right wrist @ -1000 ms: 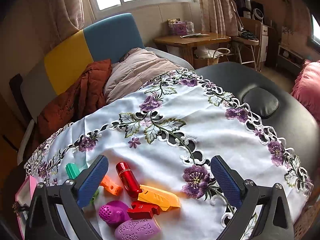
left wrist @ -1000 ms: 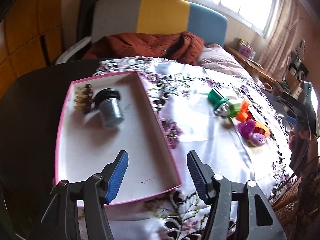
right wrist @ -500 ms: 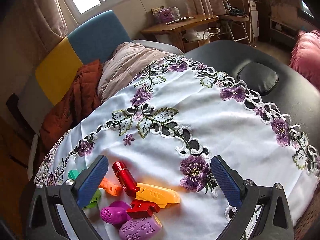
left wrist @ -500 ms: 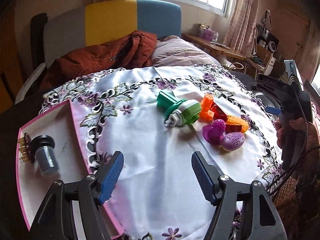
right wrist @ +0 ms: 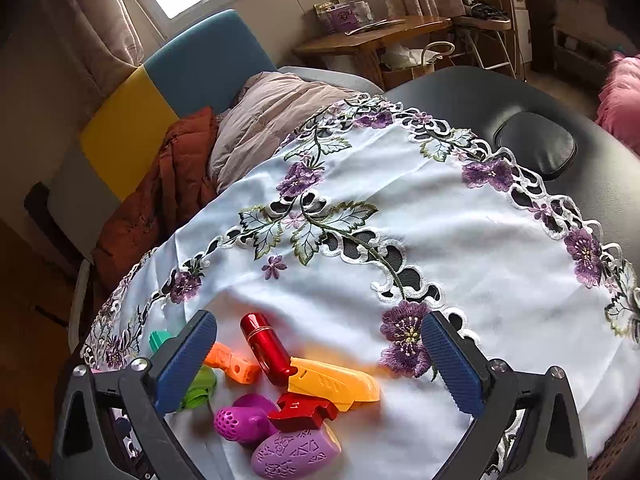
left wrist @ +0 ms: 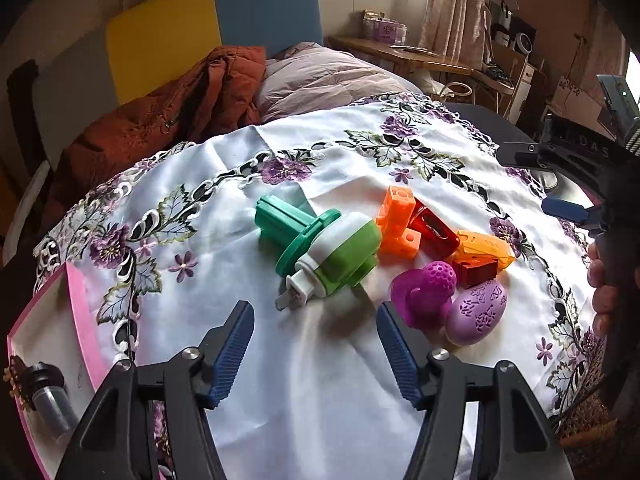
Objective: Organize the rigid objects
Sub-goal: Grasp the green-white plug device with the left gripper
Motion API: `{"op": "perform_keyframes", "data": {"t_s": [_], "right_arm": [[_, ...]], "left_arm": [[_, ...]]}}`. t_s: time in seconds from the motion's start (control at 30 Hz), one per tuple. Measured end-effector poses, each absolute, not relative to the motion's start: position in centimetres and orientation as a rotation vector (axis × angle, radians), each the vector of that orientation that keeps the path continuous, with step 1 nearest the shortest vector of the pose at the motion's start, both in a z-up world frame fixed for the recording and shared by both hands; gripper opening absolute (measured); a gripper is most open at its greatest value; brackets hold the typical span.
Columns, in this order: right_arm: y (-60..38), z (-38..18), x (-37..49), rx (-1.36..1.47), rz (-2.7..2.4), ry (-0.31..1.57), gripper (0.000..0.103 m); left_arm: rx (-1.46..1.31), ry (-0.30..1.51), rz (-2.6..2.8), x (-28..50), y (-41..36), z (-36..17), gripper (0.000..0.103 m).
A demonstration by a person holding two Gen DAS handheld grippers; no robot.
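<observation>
Eight small plastic things lie clustered on the white embroidered cloth [left wrist: 320, 380] that covers the counter: one dark green flanged piece [left wrist: 288, 224], one light green and white plug-like piece [left wrist: 340, 260] touching it, one orange block [left wrist: 398, 220], one red cylinder [right wrist: 266, 348], one yellow-orange wedge [right wrist: 332, 384], one small red block [right wrist: 302, 412], one magenta knobbed piece [left wrist: 424, 292] and one lilac egg [left wrist: 476, 312]. They sit centre-right in the left wrist view and at the lower left in the right wrist view, packed so that neighbours touch.

At the lower left edge of the left wrist view, one pink-rimmed tray [left wrist: 82, 312] holds one grey cylinder with a black cap [left wrist: 50, 396] and a small brown item at its far left, too cut off to identify. Bare cloth lies between tray and cluster, and wide open cloth stretches right of the cluster in the right wrist view, out to the lace border and the dark padded surface [right wrist: 600, 184] beyond.

The left claw [left wrist: 316, 344] hovers spread wide and empty, just short of the light green piece. The right claw [right wrist: 316, 364] is likewise spread wide, holding nothing, above the cluster with the red cylinder and yellow-orange wedge between its fingers; a hand [left wrist: 604, 284] grips it at the right edge of the left view.
</observation>
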State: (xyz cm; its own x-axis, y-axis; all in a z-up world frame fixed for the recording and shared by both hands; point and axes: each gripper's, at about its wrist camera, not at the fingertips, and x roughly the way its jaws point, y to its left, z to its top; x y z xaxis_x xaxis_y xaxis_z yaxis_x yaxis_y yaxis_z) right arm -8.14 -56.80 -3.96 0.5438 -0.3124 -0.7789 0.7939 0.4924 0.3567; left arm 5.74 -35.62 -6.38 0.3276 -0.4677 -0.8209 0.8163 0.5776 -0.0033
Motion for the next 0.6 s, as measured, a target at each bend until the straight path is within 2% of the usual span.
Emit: {"op": "perform_keyframes", "data": {"t_s": [0.47, 0.5, 0.6], "right_arm": [[-57.4, -4.2, -8.7, 0.854, -0.737, 0.678, 0.103], [-57.5, -4.2, -8.7, 0.852, -0.741, 0.678, 0.103], [-57.6, -4.3, -8.8, 0.855, -0.747, 0.679, 0.103]], "left_arm": [[0.649, 0.847, -0.936, 7.1, -42.9, -9.4, 0.064], [0.646, 0.853, -0.936, 7.2, -43.1, -9.6, 0.055], [0.623, 0.870, -0.947, 7.0, -42.8, -10.1, 0.052]]}}
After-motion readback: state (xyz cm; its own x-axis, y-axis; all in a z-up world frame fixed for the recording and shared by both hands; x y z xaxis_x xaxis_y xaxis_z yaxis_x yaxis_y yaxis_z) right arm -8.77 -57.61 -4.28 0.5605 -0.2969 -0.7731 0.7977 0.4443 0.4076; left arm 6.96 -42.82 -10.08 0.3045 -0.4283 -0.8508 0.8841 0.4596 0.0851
